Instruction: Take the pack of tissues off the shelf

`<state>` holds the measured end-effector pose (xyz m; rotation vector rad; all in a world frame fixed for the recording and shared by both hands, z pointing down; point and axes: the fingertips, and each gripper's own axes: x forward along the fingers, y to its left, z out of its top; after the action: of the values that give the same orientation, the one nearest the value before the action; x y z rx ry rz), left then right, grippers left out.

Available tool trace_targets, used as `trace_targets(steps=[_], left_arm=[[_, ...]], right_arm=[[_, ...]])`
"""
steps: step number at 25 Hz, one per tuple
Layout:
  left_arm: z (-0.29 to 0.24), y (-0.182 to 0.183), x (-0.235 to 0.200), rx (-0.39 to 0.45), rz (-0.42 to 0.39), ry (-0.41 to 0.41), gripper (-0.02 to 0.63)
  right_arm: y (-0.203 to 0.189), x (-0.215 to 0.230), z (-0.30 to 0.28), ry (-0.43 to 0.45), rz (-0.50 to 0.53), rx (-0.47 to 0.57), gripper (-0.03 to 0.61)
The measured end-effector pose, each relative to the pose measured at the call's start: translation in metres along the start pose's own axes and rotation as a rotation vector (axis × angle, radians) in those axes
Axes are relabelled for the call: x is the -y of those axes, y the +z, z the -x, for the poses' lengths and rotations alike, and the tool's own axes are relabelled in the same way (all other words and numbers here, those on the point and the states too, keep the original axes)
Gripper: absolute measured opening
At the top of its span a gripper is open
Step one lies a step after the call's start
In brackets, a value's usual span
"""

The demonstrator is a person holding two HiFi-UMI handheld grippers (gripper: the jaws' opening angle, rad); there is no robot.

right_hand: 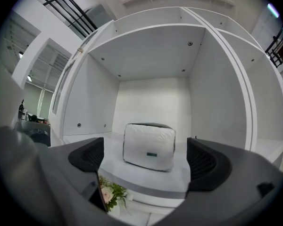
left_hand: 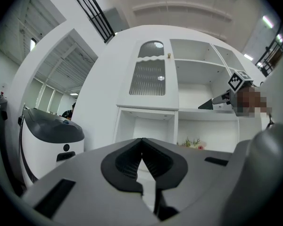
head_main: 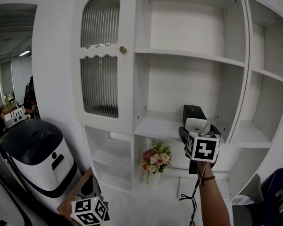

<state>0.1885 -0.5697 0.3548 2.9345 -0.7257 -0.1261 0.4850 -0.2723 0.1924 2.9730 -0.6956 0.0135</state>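
Sitting upright on the middle shelf (head_main: 155, 126), right of the cabinet door (head_main: 101, 55), pack of tissues (right_hand: 149, 146) is framed between wide-spread jaws of right gripper (right_hand: 146, 163), not touched yet. Judgement: drive straight in, centred, until jaws flank both sides, then squeeze gently; soft wrap could crumple or slip. Pack white, pillowy, small dark label, dark top. Left gripper (left_hand: 142, 166) low, jaws pressed together, empty.

Pack of tissues (right_hand: 148, 146): soft white wrapper, dark top, small green label on front face. Stands upright on middle shelf (head_main: 155, 126), right of centre, label end facing out.
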Motion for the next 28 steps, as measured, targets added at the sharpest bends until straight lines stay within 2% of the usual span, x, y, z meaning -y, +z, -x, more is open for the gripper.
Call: trace_targets(steps=[8, 20, 28], left_arm=[[-0.015, -0.008, 0.007, -0.011, 0.019, -0.020, 0.014], [-0.023, -0.006, 0.008, -0.007, 0.028, -0.027, 0.014], [-0.025, -0.004, 0.021, -0.007, 0.017, -0.054, 0.014]], right_arm=[[0.009, 0.005, -0.010, -0.043, 0.049, -0.026, 0.538], [0.013, 0.010, -0.030, -0.042, 0.074, -0.099, 0.547], [0.012, 0.008, -0.040, -0.024, 0.053, -0.137, 0.492]])
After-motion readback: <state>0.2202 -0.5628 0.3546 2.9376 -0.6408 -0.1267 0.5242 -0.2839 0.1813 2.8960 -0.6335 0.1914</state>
